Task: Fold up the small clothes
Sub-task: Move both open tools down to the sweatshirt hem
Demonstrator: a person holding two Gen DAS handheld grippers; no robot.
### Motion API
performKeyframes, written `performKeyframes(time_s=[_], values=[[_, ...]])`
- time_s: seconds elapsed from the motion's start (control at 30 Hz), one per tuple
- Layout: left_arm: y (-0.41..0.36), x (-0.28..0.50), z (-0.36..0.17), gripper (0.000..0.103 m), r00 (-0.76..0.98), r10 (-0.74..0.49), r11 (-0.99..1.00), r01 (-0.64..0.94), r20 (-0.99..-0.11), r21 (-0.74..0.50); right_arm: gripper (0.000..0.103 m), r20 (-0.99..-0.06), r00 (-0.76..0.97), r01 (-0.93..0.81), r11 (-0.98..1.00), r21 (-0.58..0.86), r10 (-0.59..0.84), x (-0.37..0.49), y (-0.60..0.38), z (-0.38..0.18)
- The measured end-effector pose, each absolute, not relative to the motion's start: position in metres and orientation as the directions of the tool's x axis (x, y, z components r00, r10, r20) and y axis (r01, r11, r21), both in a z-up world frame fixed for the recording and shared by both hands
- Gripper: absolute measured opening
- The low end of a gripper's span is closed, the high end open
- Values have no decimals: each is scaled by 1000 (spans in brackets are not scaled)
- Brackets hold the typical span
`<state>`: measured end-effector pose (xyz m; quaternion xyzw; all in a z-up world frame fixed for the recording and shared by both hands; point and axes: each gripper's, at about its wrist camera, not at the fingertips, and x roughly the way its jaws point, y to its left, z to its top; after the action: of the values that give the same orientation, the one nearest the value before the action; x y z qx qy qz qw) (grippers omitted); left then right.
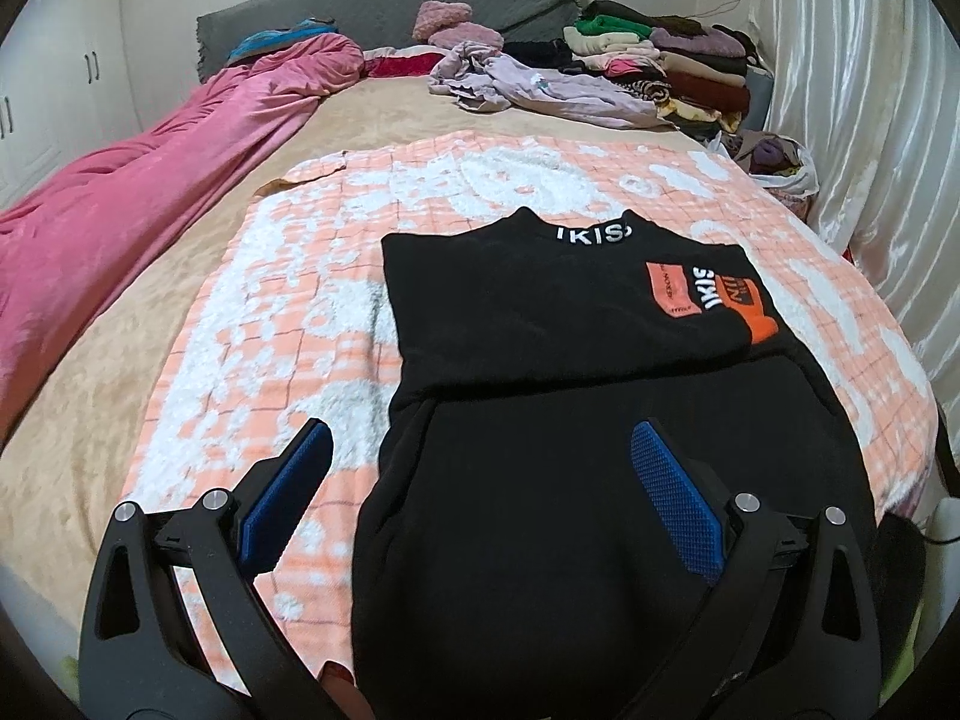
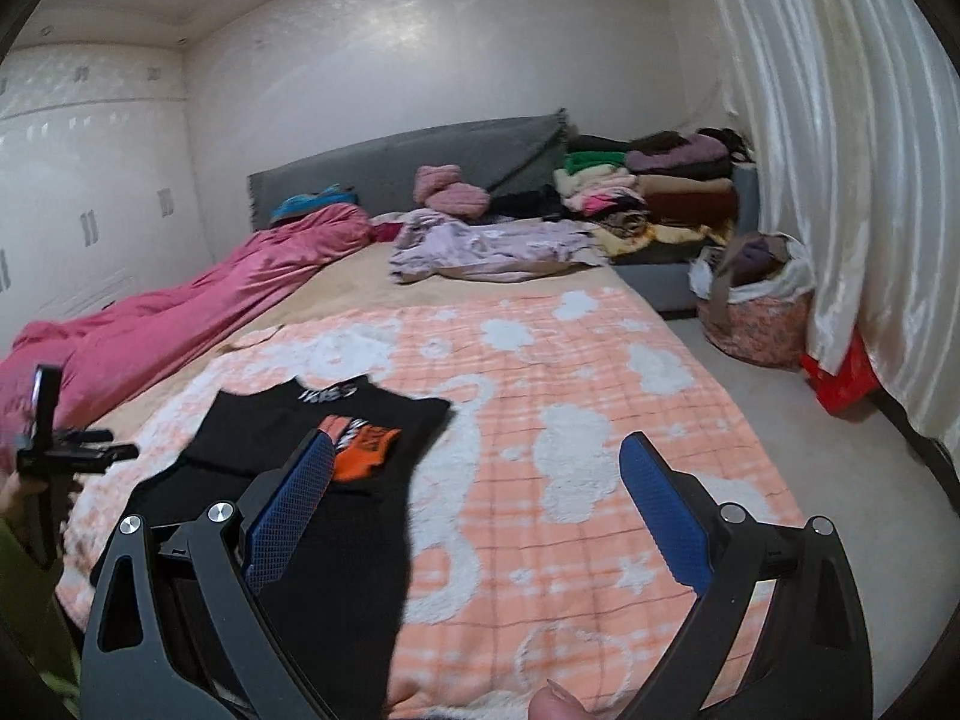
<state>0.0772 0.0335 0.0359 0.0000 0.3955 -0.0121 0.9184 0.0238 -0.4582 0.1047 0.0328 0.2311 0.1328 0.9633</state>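
Observation:
A small black top point(image 1: 558, 396) with white collar lettering and an orange chest patch lies flat on the orange-and-white blanket point(image 1: 288, 324), its sides folded in, collar away from me. My left gripper point(image 1: 480, 441) is open and empty, hovering over the top's lower left part. In the right wrist view the same top point(image 2: 336, 480) lies at lower left on the blanket point(image 2: 600, 396). My right gripper point(image 2: 477, 450) is open and empty, above the top's right edge. The left gripper also shows at that view's left edge point(image 2: 78, 450).
A pink duvet point(image 1: 150, 192) runs along the bed's left side. Loose lilac clothes point(image 1: 540, 90) and a stack of folded clothes point(image 1: 666, 66) lie near the grey headboard. A bag of clothes point(image 2: 756, 300) stands on the floor by the white curtain point(image 2: 840, 150).

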Motion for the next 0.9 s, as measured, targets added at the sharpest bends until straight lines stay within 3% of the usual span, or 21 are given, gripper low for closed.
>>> performKeyframes(time_s=[0.4, 0.9], values=[[52, 46, 16, 93, 664, 1, 1000, 13, -748, 14, 95, -584, 717, -366, 918, 149, 381, -2, -393, 52], [68, 25, -11, 93, 623, 16, 1000, 2, -782, 22, 95, -729, 567, -388, 905, 175, 383, -14, -348, -18]])
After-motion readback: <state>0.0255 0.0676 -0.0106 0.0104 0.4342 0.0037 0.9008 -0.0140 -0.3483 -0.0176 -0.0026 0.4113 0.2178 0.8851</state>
